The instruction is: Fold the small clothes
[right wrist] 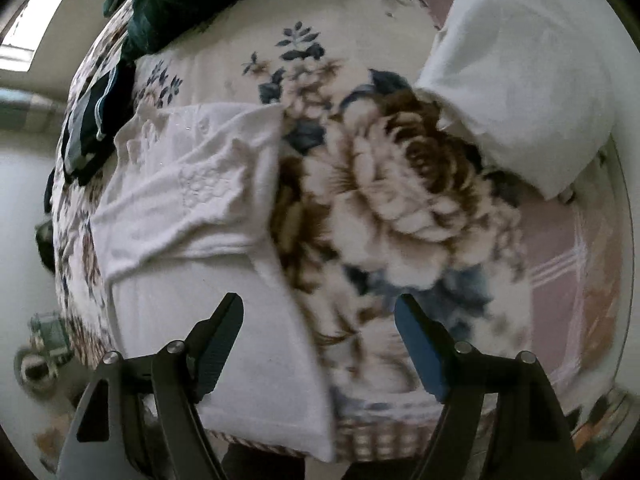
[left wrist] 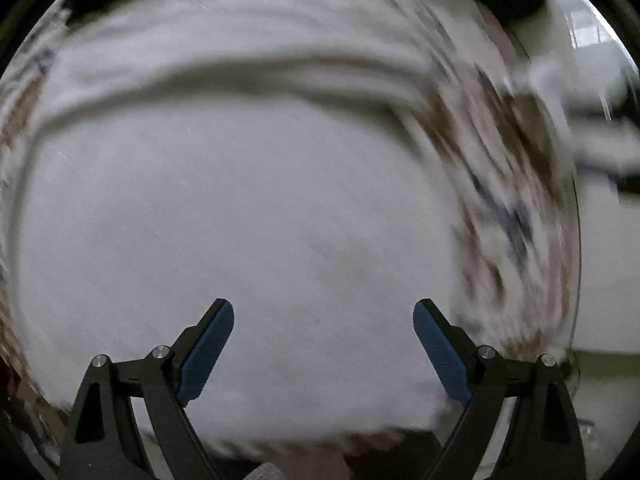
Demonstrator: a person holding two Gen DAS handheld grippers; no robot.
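A white garment (left wrist: 240,200) fills the left wrist view, blurred, with a fold ridge across its upper part. My left gripper (left wrist: 323,320) is open and empty just above it. In the right wrist view the same white garment (right wrist: 192,208) lies on a floral blanket (right wrist: 400,200), partly folded, with an embroidered panel on top. My right gripper (right wrist: 319,316) is open and empty above the garment's right edge, its left finger (right wrist: 220,344) over the cloth.
A white pillow (right wrist: 520,80) lies at the upper right. Dark green and dark blue clothes (right wrist: 160,12) are piled at the far left of the bed. The bed's front edge (right wrist: 376,440) is close below my right gripper. Floor clutter shows at lower left.
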